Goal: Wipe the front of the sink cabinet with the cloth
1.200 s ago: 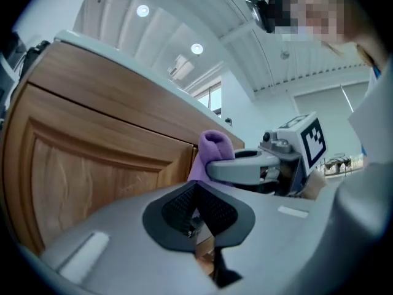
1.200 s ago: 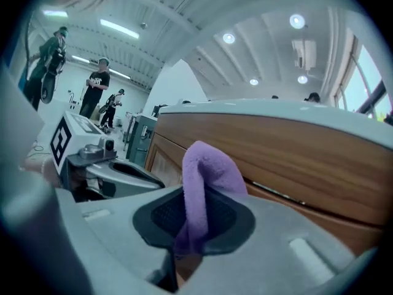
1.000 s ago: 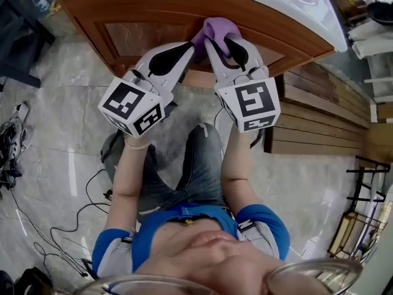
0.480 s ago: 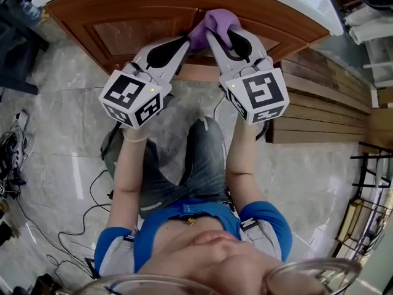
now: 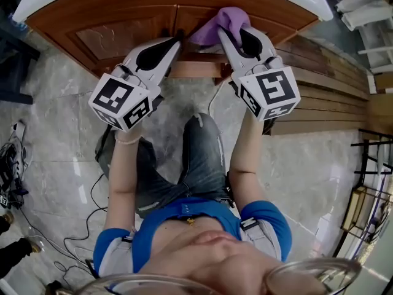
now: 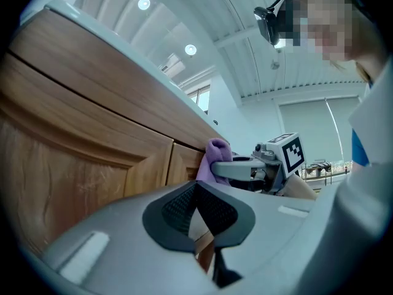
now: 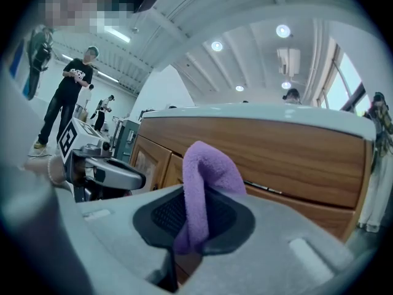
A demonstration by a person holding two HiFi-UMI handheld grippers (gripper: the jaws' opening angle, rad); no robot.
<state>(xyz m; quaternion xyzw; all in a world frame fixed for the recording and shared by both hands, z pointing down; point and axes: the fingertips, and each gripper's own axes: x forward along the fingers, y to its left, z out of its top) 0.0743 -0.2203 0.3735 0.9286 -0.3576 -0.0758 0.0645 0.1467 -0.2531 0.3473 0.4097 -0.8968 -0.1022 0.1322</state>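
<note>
One purple terry cloth (image 5: 228, 21) lies against the brown wooden sink cabinet front (image 5: 123, 18), at the upper centre-right of the head view. Two grippers and two door panels show. Since a second ago the cloth has slid rightward, away from the door seam, and the grippers stand further apart. The right gripper (image 5: 241, 37) is clamped on the cloth, which bulges past its jaw tips. The left gripper (image 5: 167, 48), to the cloth's left, has its jaws together on nothing.
</note>
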